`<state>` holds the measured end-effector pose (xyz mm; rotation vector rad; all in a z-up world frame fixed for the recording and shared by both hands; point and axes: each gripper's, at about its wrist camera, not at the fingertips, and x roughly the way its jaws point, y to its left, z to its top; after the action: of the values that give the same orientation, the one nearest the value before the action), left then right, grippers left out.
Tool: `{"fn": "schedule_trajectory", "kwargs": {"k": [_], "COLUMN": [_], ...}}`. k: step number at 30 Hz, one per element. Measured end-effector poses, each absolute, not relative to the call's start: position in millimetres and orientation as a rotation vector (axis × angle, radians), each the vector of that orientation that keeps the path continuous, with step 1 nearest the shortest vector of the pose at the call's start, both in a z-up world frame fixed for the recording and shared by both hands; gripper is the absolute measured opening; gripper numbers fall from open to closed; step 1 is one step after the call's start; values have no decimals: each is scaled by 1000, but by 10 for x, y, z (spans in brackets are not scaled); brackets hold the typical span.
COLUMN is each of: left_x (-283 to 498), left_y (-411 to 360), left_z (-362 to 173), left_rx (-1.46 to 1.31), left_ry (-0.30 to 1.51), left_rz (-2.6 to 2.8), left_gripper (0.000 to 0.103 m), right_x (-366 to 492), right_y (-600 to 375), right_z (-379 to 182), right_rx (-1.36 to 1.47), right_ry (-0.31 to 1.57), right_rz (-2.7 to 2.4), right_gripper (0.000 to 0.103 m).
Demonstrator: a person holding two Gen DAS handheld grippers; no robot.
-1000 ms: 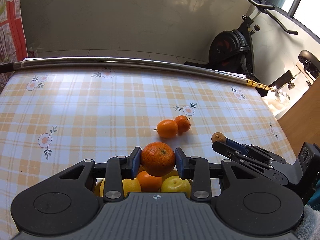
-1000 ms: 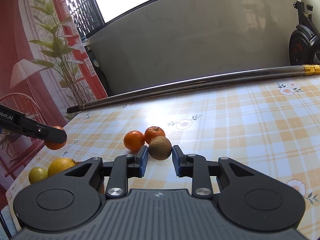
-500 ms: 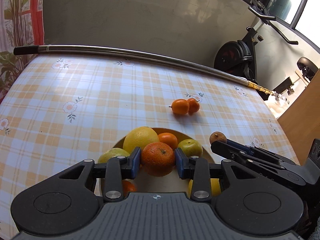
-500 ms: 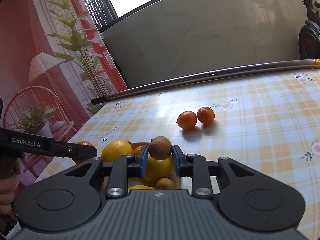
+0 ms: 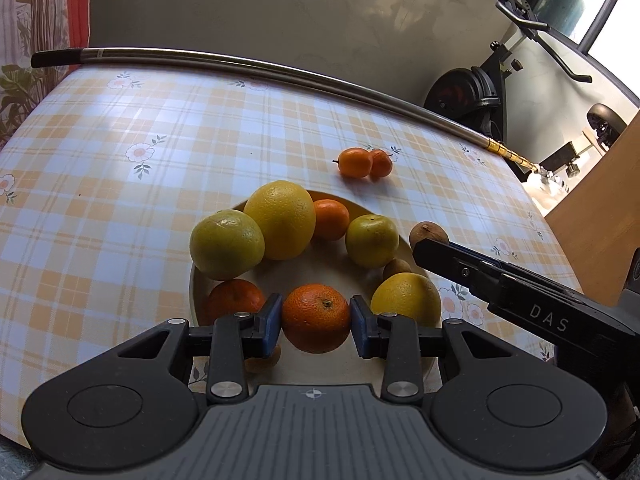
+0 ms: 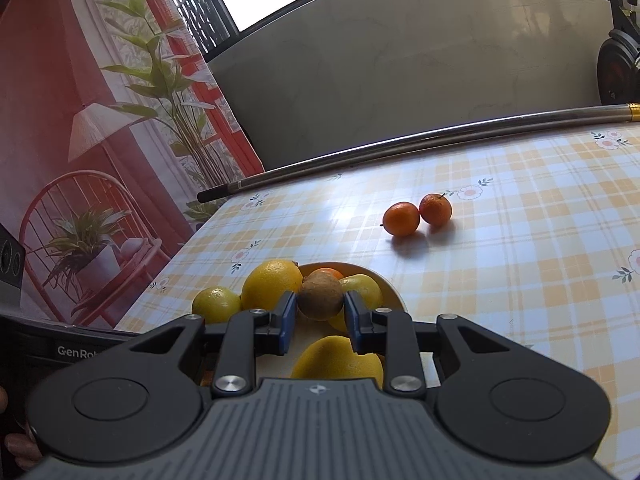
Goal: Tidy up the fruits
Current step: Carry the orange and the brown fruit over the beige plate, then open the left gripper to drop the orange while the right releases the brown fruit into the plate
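Over the plate (image 5: 416,376), both grippers now hang with their loads, where a second ago they were out over the bare cloth beside the loose fruit. The left gripper (image 5: 316,320) has its blue pads clamped on an orange (image 5: 316,318), held low above the plate's open middle; whether the fruit already touches the plate is hard to tell from this angle. The right gripper (image 6: 320,312) is closed on a small brown fruit (image 6: 320,296), poised above the plate's right rim, over a lemon (image 6: 338,360) lying there. Since the earlier frames the plate and its pile of yellow and green citrus have come fully into sight beneath both tools, so the carry looks finished and release seems the step in hand. Two small mandarins (image 5: 364,163) sit touching each other on the checked tablecloth (image 5: 120,220), well apart from the plate, so a further trip probably remains. Dropping the orange into the gap risks nudging its neighbours.
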<state>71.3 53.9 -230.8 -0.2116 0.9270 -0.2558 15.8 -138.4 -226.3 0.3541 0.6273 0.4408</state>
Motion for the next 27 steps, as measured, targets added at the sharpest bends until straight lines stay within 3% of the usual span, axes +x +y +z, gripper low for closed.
{"fn": "schedule_trajectory", "kwargs": {"k": [27], "left_x": [777], "left_y": [445], "left_z": [-2619], "left_rx": [-224], "left_ry": [1081], "left_rz": [-267], "left_gripper": [38], "right_x": [115], "right_y": [-1509], "right_z": [-2387], "right_rx": [378], "right_ry": [643], "right_rz": [378], "right_gripper": [29]}}
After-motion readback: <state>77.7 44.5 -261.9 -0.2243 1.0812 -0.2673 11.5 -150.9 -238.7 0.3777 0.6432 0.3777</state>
